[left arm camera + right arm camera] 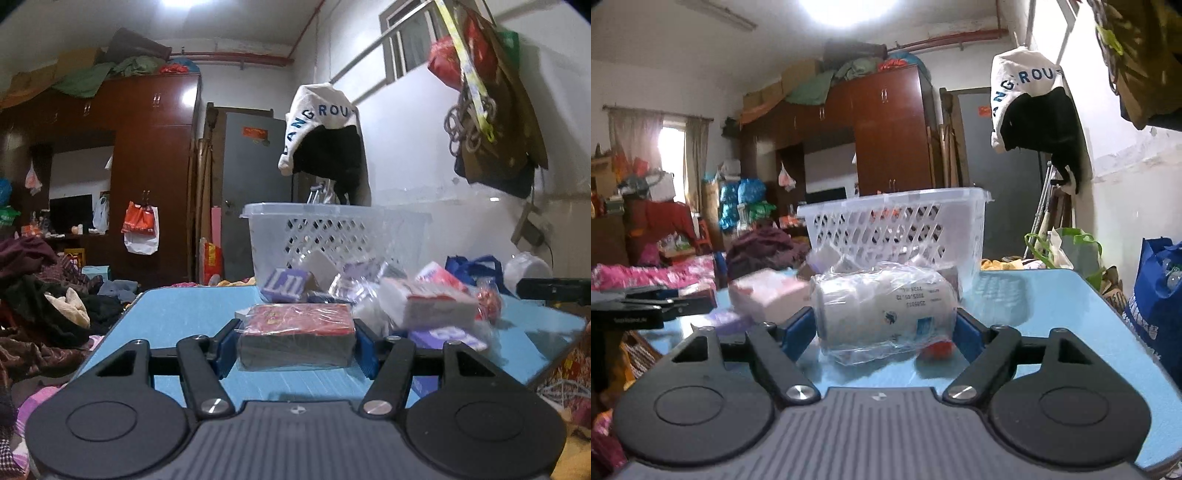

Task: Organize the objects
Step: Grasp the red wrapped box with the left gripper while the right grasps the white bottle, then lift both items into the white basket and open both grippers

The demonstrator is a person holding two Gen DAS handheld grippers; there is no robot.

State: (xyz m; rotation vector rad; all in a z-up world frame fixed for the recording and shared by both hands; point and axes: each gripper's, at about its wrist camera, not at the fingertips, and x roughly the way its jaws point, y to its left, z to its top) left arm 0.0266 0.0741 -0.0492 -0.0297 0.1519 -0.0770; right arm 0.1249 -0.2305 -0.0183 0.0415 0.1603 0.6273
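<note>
My left gripper [296, 345] is shut on a red-topped box wrapped in clear plastic [296, 334], low over the blue table [177, 317]. My right gripper [884, 328] is shut on a white bottle wrapped in clear plastic [882, 308] that lies on its side. A white lattice basket [328, 232] stands at the table's far side and also shows in the right wrist view [894, 225]. Between the grippers and the basket lie several wrapped packs: a purple box [286, 284], a white and red pack [432, 302], a pink pack [768, 295].
The left gripper's black body [635, 306] shows at the left edge of the right wrist view. A blue bag [1156, 306] hangs off the table's right side. Clothes [44, 314] are heaped to the left. A wardrobe [147, 158] and door stand behind.
</note>
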